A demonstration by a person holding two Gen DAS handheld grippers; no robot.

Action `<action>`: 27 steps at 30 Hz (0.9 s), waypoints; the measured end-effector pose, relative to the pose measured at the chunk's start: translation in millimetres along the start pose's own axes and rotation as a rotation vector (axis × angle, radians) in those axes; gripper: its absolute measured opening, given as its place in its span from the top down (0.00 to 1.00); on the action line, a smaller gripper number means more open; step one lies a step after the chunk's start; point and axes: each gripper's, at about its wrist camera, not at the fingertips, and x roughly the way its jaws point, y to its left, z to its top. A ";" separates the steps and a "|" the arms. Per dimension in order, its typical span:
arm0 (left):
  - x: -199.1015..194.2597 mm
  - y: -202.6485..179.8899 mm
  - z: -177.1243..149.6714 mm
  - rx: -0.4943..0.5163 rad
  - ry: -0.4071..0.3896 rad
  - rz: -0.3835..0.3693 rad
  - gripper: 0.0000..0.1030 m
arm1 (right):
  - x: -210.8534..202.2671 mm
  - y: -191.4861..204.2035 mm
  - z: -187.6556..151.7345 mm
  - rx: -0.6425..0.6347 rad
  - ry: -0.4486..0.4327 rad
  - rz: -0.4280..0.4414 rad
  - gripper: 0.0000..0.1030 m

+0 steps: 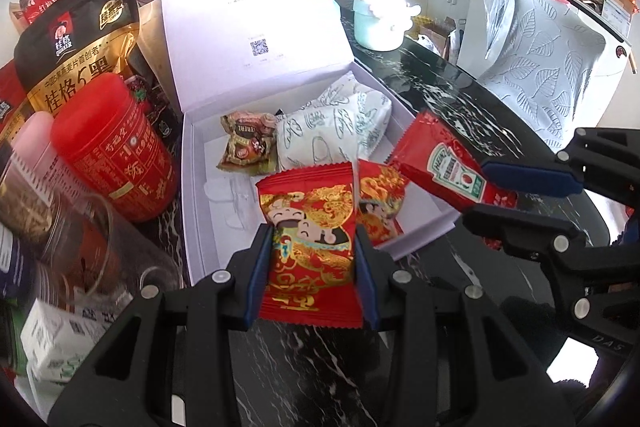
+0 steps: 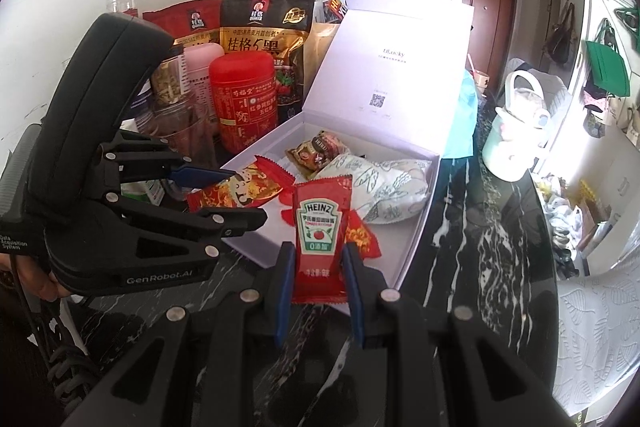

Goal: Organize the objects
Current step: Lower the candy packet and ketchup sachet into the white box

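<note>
— Claws first: what is each one doing?

— Left gripper [image 1: 314, 263] is pinching a red snack packet [image 1: 310, 235] with gold cartoon print, its blue pads pressed on both side edges. The packet stands upright over the near edge of the white box [image 1: 196, 187]. Right gripper [image 2: 318, 291] is clamped tight on a Heinz ketchup sachet [image 2: 319, 231], also upright, at the box's near rim.

— And inside the box?

— A second red packet [image 1: 380, 203] lies near the front, just behind the held one. Farther in sit a brown-gold wrapped snack [image 1: 248, 143] and a white pouch with leaf drawings [image 1: 336, 123], touching each other. The hinged lid [image 1: 248, 11] stands open at the far side.

— Around it?

— Left of the box: a red canister [image 1: 116, 151], with a black-and-gold oat bag [image 1: 76, 39] behind it. To the far right on the dark marble table [image 1: 460, 99], a pale green kettle-like pot [image 1: 380, 15]
</note>
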 end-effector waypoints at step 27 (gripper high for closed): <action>62.1 31.3 63.3 -0.050 0.047 0.030 0.64 | 56.6 -49.1 50.5 -0.026 0.027 0.008 0.77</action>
